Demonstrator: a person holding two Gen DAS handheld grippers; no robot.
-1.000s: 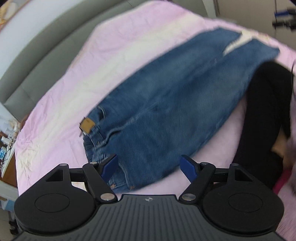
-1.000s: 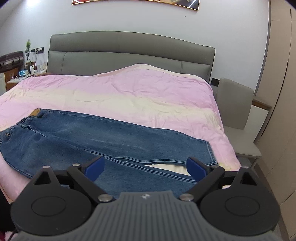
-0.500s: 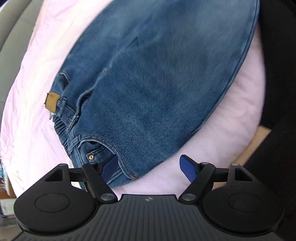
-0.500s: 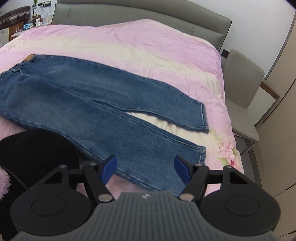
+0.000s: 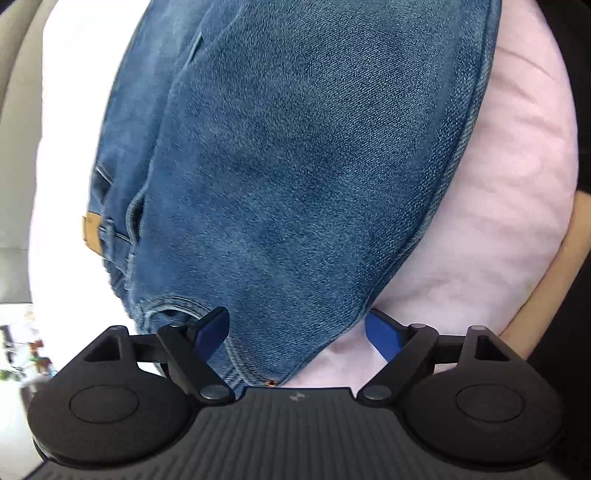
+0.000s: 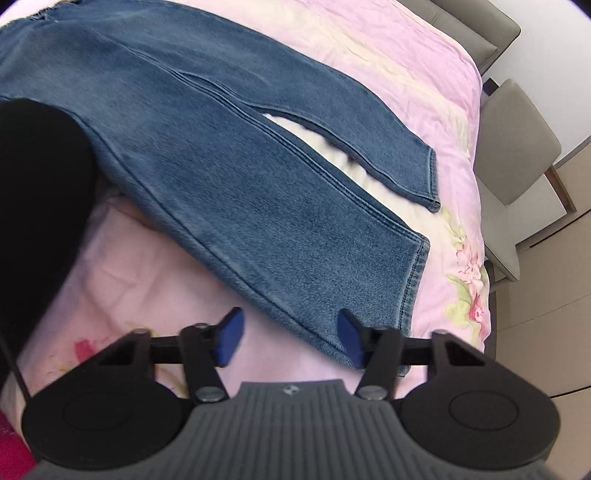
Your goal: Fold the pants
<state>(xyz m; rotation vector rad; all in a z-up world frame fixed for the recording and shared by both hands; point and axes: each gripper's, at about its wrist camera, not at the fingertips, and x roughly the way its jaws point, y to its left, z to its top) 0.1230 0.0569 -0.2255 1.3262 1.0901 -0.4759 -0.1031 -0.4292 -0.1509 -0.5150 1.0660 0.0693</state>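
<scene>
Blue denim pants [image 5: 295,166] lie spread flat on a pink bedspread [image 5: 498,221]. In the left wrist view the waist end with its tan patch [image 5: 92,232] fills the picture. My left gripper [image 5: 297,332] is open just above the near waist corner, whose cloth lies between the blue fingers. In the right wrist view the pants [image 6: 229,155] run from upper left to the two hems; the nearer leg's hem [image 6: 413,280] is at lower right. My right gripper [image 6: 290,338] straddles that leg's near edge; its jaws are closing, pads not pressing the cloth.
A grey headboard [image 6: 476,33] stands at the back and a grey chair [image 6: 517,147] beside the bed on the right. The person's black clothing [image 6: 37,203] covers the left of the right wrist view. The bedspread's [image 6: 147,288] near edge runs under my right gripper.
Both grippers have come down close to the pants, the left over the waist corner, the right over the near leg's hem. The right jaws have narrowed; the left jaws stay wide.
</scene>
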